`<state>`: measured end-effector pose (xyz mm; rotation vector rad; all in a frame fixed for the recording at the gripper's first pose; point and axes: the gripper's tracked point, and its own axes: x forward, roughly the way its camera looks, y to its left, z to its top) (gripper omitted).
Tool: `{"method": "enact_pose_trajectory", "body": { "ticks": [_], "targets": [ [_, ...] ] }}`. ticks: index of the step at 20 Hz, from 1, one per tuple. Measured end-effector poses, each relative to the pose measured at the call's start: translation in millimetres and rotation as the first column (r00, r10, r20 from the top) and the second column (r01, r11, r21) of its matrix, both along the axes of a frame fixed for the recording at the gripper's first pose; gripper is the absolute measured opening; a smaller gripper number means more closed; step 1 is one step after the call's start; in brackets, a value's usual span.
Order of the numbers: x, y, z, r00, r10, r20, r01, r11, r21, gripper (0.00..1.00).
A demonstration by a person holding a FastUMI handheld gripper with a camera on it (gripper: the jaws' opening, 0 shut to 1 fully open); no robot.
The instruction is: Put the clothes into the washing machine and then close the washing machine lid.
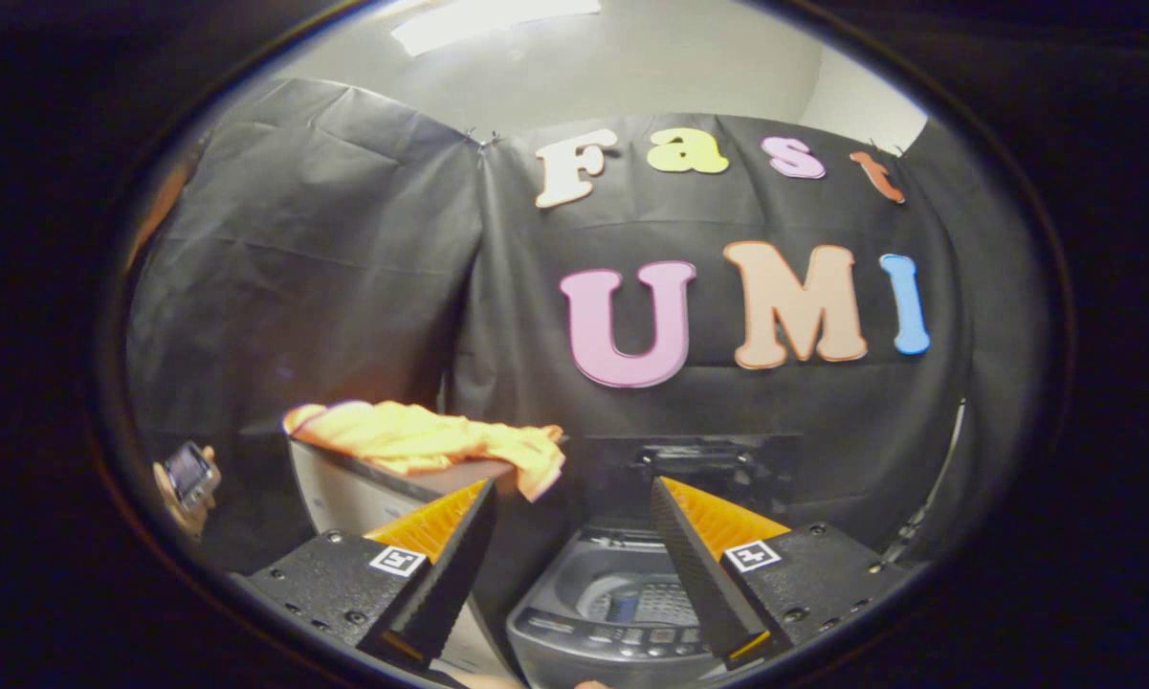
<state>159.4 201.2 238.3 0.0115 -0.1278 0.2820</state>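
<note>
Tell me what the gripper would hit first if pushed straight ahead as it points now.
The gripper is open and empty. Straight ahead lies the raised lid behind the open washer, then the booth wall; depth is unclear. The clothes lie off to the left.

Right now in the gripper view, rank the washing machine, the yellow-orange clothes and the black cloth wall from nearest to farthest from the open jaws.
1. Grey top-loading washing machine: between and just below the gripper, lid up.
2. Crumpled yellow-orange clothes: ahead, beyond the left finger, draped on a pale box.
3. Black cloth wall: farthest, behind everything.

Washing machine [622, 612] front behind tool [574, 498] fingers.
</note>
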Motion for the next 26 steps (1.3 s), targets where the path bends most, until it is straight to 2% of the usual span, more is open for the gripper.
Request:
{"method": "enact_pose_trajectory", "body": {
  "ticks": [4, 7, 11, 16, 19, 22, 26],
  "targets": [
    [27, 59, 33, 0.995, 0.101, 0.006, -0.102, 0.994, 0.026, 0.98],
    [44, 102, 46, 0.988, 0.155, -0.009, -0.155, 0.988, -0.022, 0.98],
    [71, 161, 46, 0.977, 0.201, -0.076, -0.208, 0.975, -0.085, 0.98],
    [104, 226, 27, 0.928, 0.294, -0.230, -0.319, 0.944, -0.079, 0.98],
    [123, 242, 9, 0.899, 0.288, -0.330, -0.332, 0.940, -0.083, 0.97],
    [135, 253, -16, 0.852, 0.273, -0.447, -0.343, 0.936, -0.082, 0.98],
    [140, 259, -44, 0.808, 0.249, -0.534, -0.359, 0.927, -0.111, 0.98]
  ]
}}
